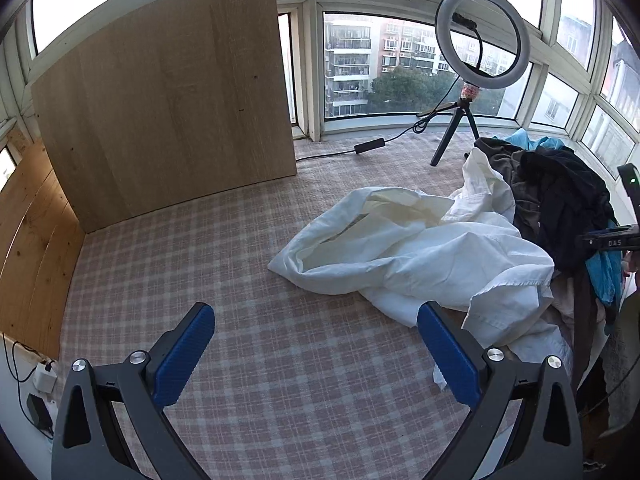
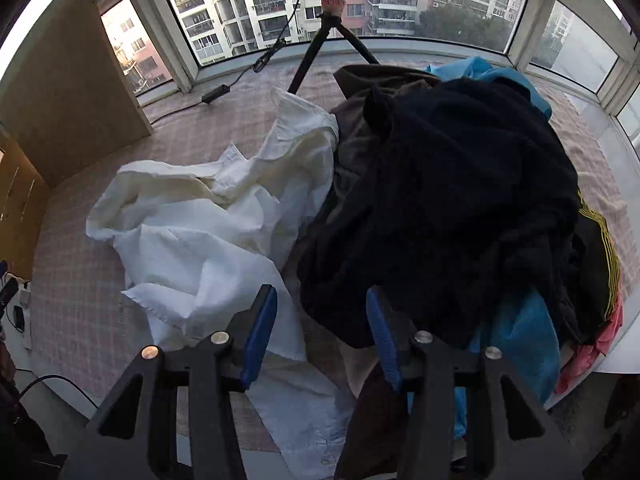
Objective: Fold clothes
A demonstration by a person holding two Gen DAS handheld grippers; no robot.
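White shirt [image 1: 420, 248] is seen crumpled on the checked table [image 1: 240, 280], touching the dark clothes pile [image 2: 460, 200] on its right. Ring light [image 1: 482, 38] is stood behind the shirt, wooden board [image 1: 168, 96] to its left. Left gripper [image 1: 316, 340] is held near the shirt, jaws apart, nothing gripped. Right gripper [image 2: 322, 320] is held over shirt and pile, jaws apart.

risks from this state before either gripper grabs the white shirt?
1. The white shirt lies tucked against and partly under the dark clothes pile; pulling it may drag other garments along or topple the pile.
2. The right gripper, open, hangs over the seam between shirt and pile, so it might pinch dark fabric too.
3. The ring light tripod and its cable stand just behind the clothes; a hard tug could snag them.
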